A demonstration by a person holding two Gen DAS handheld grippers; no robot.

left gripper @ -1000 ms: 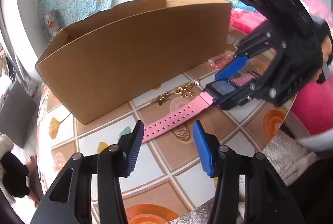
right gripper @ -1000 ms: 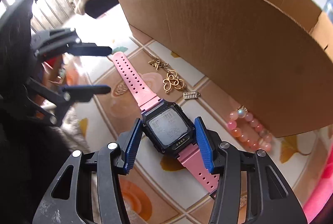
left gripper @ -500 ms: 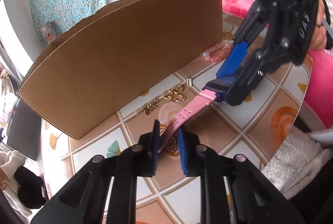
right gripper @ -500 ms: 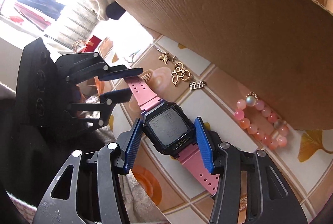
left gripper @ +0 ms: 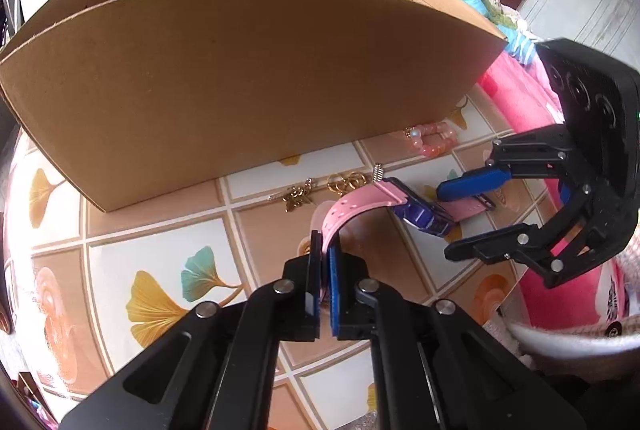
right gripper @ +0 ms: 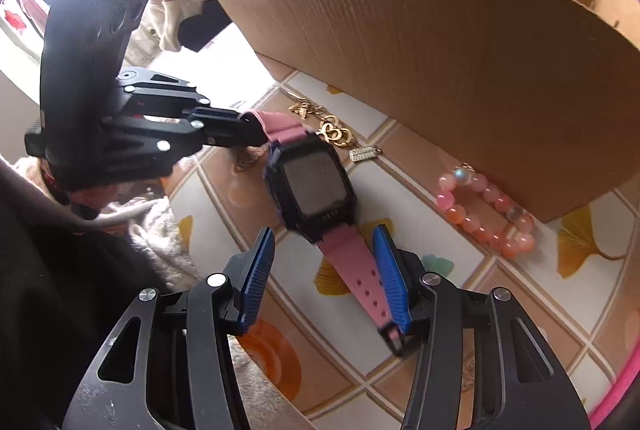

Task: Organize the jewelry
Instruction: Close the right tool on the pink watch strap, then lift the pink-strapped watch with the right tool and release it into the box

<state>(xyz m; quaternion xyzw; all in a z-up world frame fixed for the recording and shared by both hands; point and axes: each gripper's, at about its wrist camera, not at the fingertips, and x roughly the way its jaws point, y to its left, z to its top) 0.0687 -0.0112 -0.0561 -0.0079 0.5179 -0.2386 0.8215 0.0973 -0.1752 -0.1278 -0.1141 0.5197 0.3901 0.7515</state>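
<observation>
at lower centre of the left wrist view, the left hand-held gripper point(left gripper: 325, 270) is clenched on the pink strap of the watch point(left gripper: 420, 216), whose face is lifted off the tiled tabletop point(left gripper: 160, 230). the right hand-held gripper point(right gripper: 324, 270) is spread wide, the other strap lying between its fingers. a bead bracelet point(right gripper: 488, 210) and gold charms point(right gripper: 334, 134) are seen beside the cardboard box point(right gripper: 440, 50).

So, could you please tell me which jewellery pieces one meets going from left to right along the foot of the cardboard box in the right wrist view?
Small gold charm → gold interlocking-hearts pendant → small silver rectangular bar charm → pink bead bracelet with one pearly bead.
</observation>
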